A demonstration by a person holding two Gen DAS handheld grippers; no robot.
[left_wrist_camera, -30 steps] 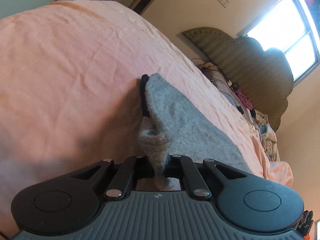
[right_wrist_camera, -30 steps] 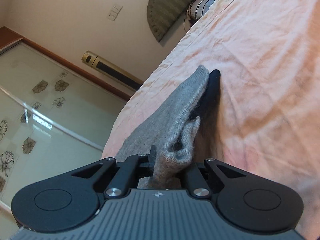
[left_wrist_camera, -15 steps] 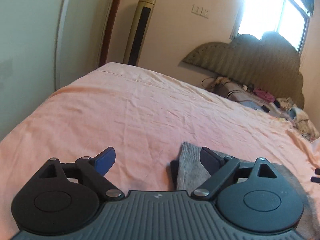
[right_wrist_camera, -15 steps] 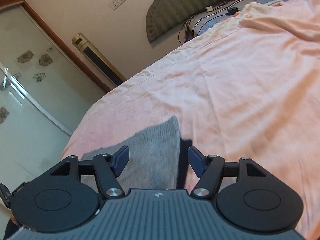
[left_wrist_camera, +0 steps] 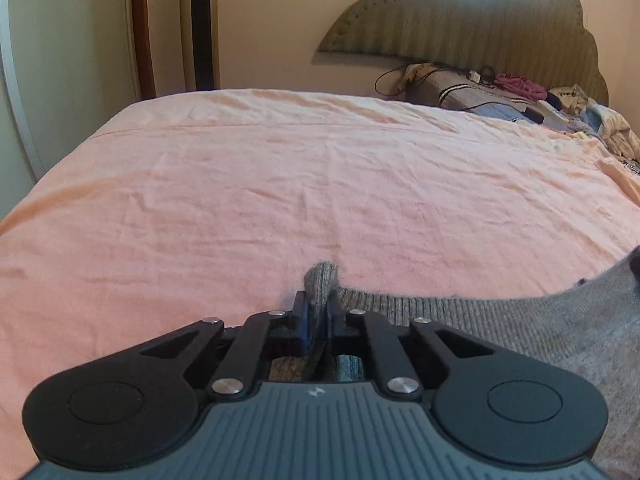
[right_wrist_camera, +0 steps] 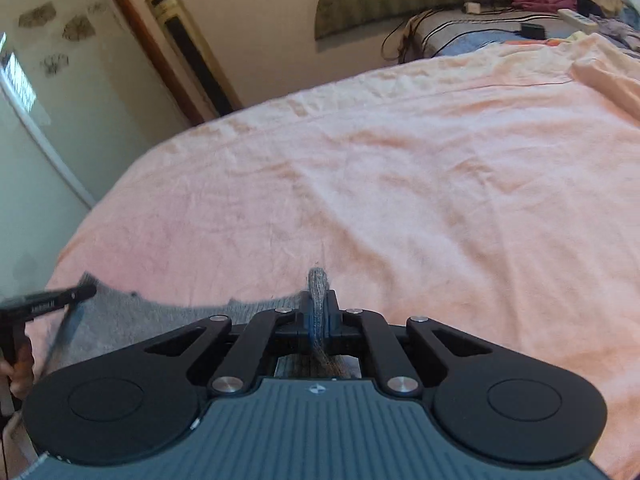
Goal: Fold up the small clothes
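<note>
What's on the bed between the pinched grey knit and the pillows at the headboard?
Only bare pink sheet. In both wrist views nothing lies between the grey knit and the pillows.

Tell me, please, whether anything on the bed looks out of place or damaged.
Nothing looks damaged. The grey knit garment lies on the pink sheet, with both grippers' jaws closed on its edge. Only the loose clothes and cables piled at the headboard look untidy.
</note>
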